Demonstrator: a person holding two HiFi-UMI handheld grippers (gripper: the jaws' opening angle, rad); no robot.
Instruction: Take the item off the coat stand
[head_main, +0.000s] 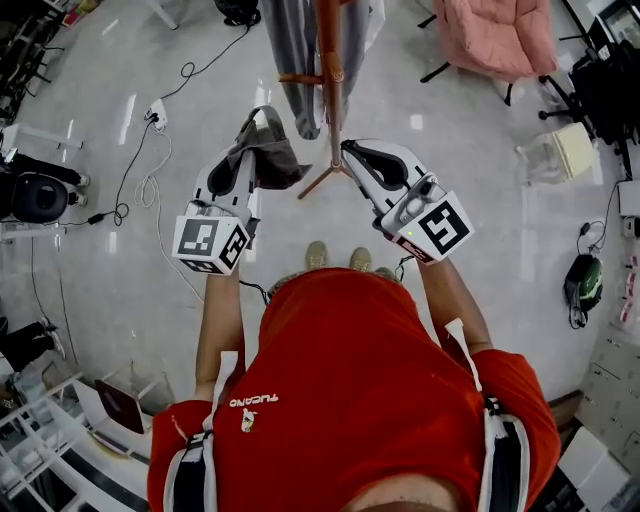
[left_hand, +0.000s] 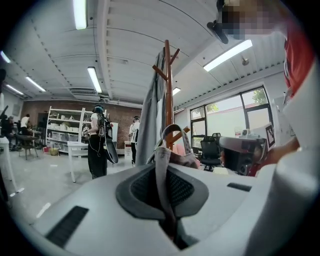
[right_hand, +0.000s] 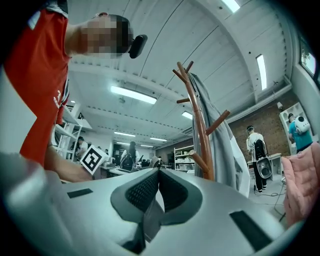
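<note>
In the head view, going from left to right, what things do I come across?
power strip → left gripper → grey-brown bag → coat stand → right gripper → pink chair

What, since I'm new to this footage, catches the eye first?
The left tongs are shut on the strap of a brown-grey bag, just left of the wooden coat stand at centre. A grey garment hangs on the stand, and the right tongs, shut and empty, sit beside its pole.
</note>
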